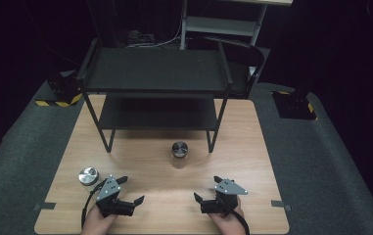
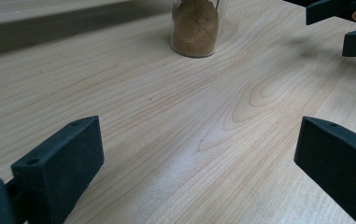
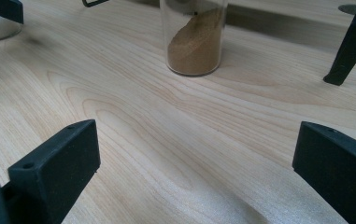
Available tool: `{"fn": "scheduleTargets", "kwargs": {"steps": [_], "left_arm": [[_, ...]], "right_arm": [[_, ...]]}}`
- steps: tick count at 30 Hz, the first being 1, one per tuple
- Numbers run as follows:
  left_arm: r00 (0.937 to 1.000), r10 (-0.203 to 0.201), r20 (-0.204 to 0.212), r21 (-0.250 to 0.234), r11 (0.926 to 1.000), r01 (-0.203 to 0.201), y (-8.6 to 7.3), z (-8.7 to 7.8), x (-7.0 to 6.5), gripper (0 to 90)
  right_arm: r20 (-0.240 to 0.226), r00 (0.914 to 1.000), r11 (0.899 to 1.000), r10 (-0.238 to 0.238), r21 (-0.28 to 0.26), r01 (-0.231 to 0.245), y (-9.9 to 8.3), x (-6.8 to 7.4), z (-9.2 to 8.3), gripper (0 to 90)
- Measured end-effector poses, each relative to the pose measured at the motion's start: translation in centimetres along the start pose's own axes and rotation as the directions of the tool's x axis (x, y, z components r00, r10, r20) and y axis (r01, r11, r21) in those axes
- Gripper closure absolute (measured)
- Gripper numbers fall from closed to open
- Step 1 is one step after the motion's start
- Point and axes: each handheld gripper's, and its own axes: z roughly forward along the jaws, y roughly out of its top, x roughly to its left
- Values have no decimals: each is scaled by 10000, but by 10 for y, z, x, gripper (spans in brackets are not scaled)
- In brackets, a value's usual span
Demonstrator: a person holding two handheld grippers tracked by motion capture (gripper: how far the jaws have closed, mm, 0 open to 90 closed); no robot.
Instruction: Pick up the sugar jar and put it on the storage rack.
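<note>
Your left gripper (image 2: 199, 154) hovers over the wooden table (image 2: 166, 121), jaws spread wide. Ahead stands a clear jar (image 2: 196, 28) of brown powder — upright, well apart. Your right gripper (image 2: 348, 25) shows top right.

high view: above near edge, looks down toward 12 o'clock | gripper views: low, close over table (image 1: 252, 147) | shared: jar (image 1: 179, 150)

Light wooden desk (image 1: 252, 147), black two-tier metal shelf rack (image 1: 154, 73) standing at its far half, grey carpet (image 1: 331, 161) around, yellow-black striped blocks (image 1: 59, 93) beside the far corners.
</note>
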Motion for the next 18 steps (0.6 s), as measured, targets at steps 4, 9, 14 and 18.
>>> {"fn": "scheduleTargets", "kwargs": {"steps": [4,9,14,18], "left_arm": [[9999,139,-100,-193,9997,-141,1,-5,-2,16],[9992,323,-216,-443,9985,-333,3,-13,-4,16],[9989,320,-343,-688,9970,-343,5,-21,-6,16],[9980,404,-495,-897,9950,-447,6,-27,-6,17]], "right_arm": [[9,10000,10000,2,-33,-2,-1,0,0,5],[-28,10000,10000,-49,-27,49,0,0,0,5],[-52,9999,9999,-107,0,107,0,-1,0,5],[-66,9999,9999,-144,12,144,0,0,0,6]]}}
